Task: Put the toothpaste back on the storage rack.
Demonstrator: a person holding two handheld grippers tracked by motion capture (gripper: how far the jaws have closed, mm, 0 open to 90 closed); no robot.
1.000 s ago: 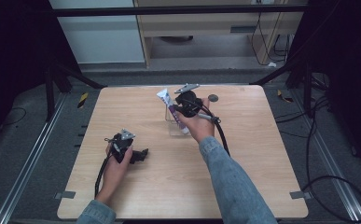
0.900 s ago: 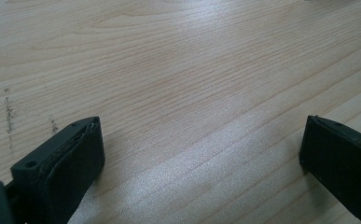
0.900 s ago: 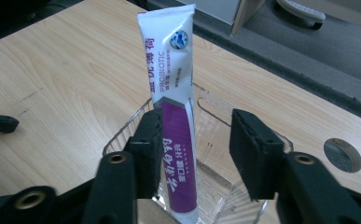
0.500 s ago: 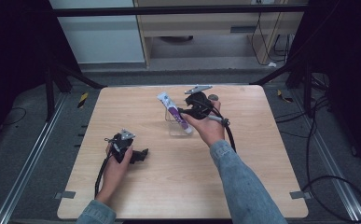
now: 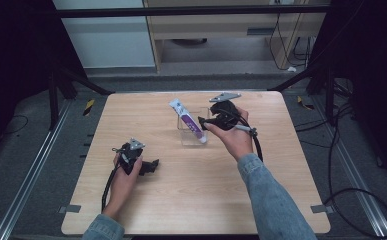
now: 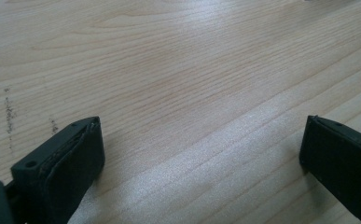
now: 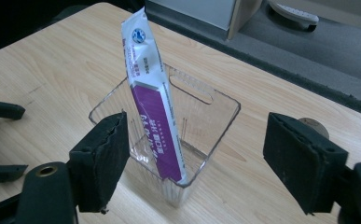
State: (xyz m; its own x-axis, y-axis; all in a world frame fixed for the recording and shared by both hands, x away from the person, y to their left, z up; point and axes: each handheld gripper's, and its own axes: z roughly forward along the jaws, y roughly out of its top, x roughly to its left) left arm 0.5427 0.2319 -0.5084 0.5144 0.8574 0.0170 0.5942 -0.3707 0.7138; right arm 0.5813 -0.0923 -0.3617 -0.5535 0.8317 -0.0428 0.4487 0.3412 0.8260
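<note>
A white and purple tube stands tilted in a clear plastic box at the middle of the wooden table. In the right gripper view the tube leans on the box's near corner, its top above the rim. My right gripper is just right of the box. Its jaws have just been opening and now stand wide, touching neither box nor tube. My left gripper rests near the table's front left, open over bare wood.
A small round disc lies on the table beyond the box. The left gripper's two black jaw tips show far off in the right gripper view. Past the table's far edge is grey floor and a cabinet.
The right gripper let go of the tube and drew back to the right with its jaws opening. The tube stays leaning in the box. The left hand has not moved.
</note>
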